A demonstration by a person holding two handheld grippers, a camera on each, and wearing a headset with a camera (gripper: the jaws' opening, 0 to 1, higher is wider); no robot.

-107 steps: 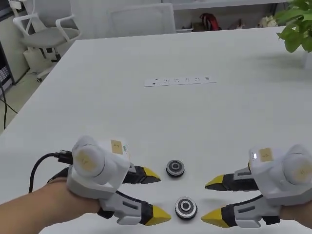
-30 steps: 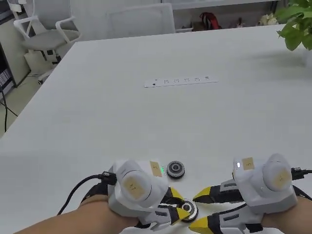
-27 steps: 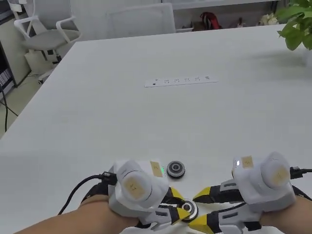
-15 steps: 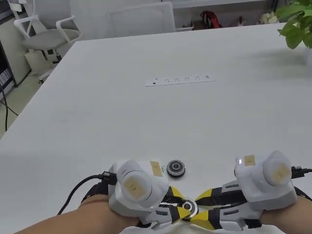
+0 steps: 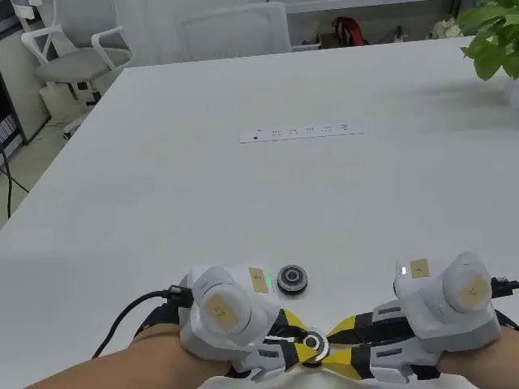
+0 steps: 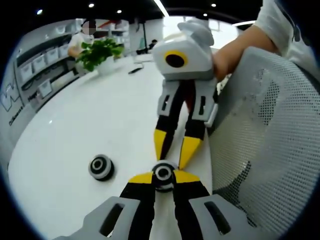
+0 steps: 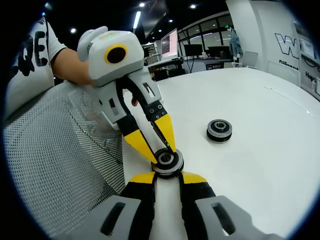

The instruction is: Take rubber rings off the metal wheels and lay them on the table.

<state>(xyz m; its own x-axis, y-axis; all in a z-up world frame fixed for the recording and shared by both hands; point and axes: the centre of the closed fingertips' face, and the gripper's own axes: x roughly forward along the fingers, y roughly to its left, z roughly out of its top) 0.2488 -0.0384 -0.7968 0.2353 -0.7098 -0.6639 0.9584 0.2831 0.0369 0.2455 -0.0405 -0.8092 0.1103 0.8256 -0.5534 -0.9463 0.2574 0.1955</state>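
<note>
Two small metal wheels with black rubber rings are on the white table (image 5: 243,203). The near wheel (image 5: 313,347) sits at the table's front edge between both grippers. My left gripper (image 5: 303,350) is shut on it from the left, the wheel (image 6: 163,174) caught between its yellow tips. My right gripper (image 5: 329,353) meets it from the right and is shut on the same wheel (image 7: 168,161). In the left gripper view the right gripper (image 6: 174,150) touches the wheel's far side. The second wheel (image 5: 292,279) lies free just behind.
A white power strip (image 5: 300,132) lies mid-table. A green plant (image 5: 491,40) stands at the far right corner, and office chairs (image 5: 73,49) stand beyond the far left edge. A grey mesh chair back (image 6: 260,140) is close behind the grippers.
The left gripper moved in from the left and shut on the near wheel. Then the right gripper slid left and its open jaws shut on the same wheel.
</note>
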